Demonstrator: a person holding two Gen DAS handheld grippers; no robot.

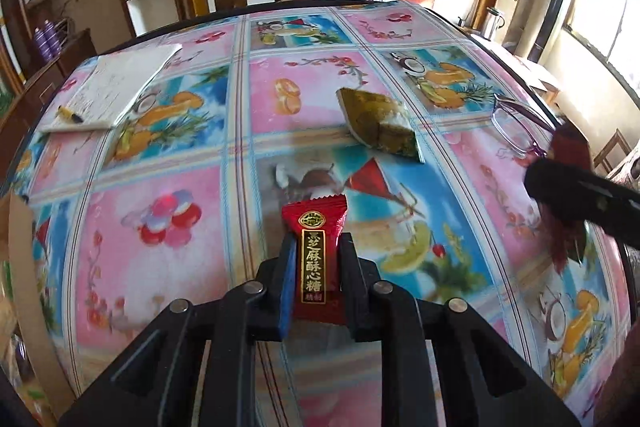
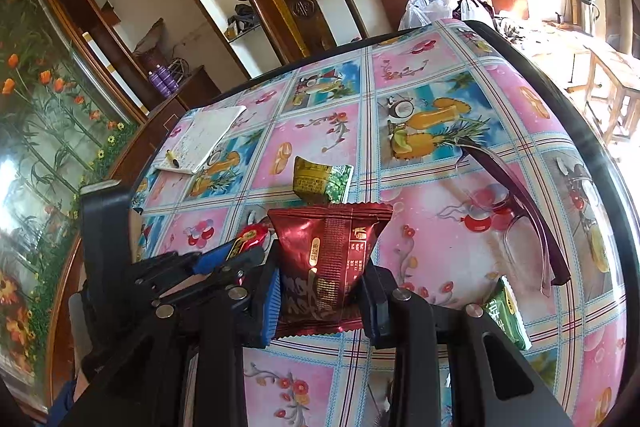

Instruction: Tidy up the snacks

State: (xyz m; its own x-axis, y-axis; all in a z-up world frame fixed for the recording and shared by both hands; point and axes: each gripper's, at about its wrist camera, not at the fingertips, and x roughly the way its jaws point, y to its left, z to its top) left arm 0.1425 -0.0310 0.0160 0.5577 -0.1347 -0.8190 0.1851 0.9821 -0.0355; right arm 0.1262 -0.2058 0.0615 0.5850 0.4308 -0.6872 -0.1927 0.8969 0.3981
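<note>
At a table (image 1: 224,131) spread with a bright fruit-and-flower oilcloth, a person works two hand-held grippers among scattered snacks. The left gripper (image 1: 316,267) has its jaws drawn in tight on a slim red candy packet (image 1: 314,259) with gold lettering, which stands lengthwise between the blue-edged pads, its crimped top poking out ahead over the cloth. The right gripper (image 2: 320,283) grips a wider dark red foil snack pack (image 2: 326,259) by its lower half, the jaws partly closed against its sides and its serrated upper edge standing clear of the fingers. From the right-hand camera the left gripper shows just to the left, with its red packet (image 2: 250,239) at the tips. Farther out on the table lies a green-and-gold snack packet (image 1: 378,121), untouched and apart from both tools. A second green packet (image 2: 506,311) rests near the table's right edge, beside a pair of purple-framed glasses (image 2: 520,211). An open notebook (image 1: 116,91) with a yellow pen (image 1: 70,115) on it sits at the far left corner.
</note>
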